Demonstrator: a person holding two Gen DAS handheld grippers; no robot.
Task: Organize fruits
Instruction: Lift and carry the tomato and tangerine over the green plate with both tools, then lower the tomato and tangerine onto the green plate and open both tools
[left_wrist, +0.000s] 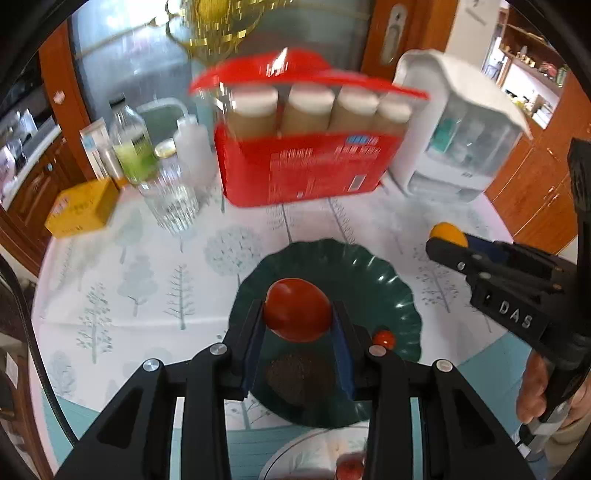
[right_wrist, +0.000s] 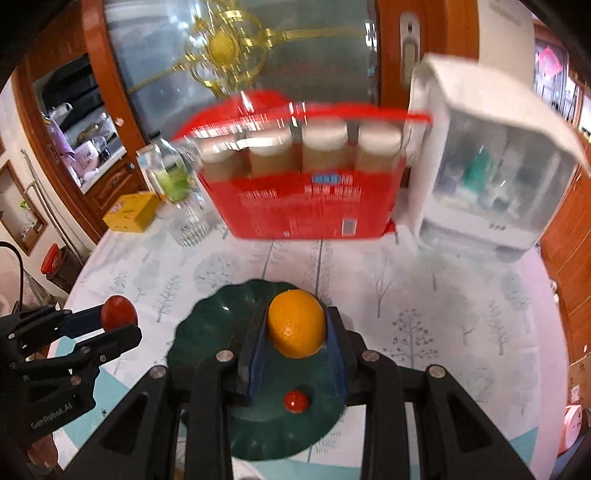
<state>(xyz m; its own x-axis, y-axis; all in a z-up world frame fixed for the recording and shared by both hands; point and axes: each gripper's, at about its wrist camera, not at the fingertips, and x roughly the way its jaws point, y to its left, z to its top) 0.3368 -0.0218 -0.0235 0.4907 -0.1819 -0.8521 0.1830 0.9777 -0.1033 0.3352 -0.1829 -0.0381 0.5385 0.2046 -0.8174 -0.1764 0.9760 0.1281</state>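
Note:
My left gripper (left_wrist: 297, 314) is shut on a red tomato (left_wrist: 297, 310), held above a dark green scalloped plate (left_wrist: 391, 280). A small red fruit (left_wrist: 384, 339) lies on that plate beside my right finger. To the right, my right gripper (left_wrist: 445, 242) holds an orange (left_wrist: 448, 232) over the tablecloth. In the right wrist view the right gripper (right_wrist: 296, 325) is shut on the orange (right_wrist: 297, 323) above the plate (right_wrist: 207, 325), with the small red fruit (right_wrist: 295, 401) on the plate below. The left gripper (right_wrist: 123, 323) holds the tomato (right_wrist: 119, 312) at the left.
A red carton of bottles (left_wrist: 306, 173) and a white appliance (left_wrist: 458, 140) stand at the table's back. At back left are a drinking glass (left_wrist: 173, 195), bottles (left_wrist: 133, 147) and a yellow box (left_wrist: 81, 208). Another red fruit (left_wrist: 349, 467) lies near the bottom edge. A hand (left_wrist: 532, 391) grips the right tool.

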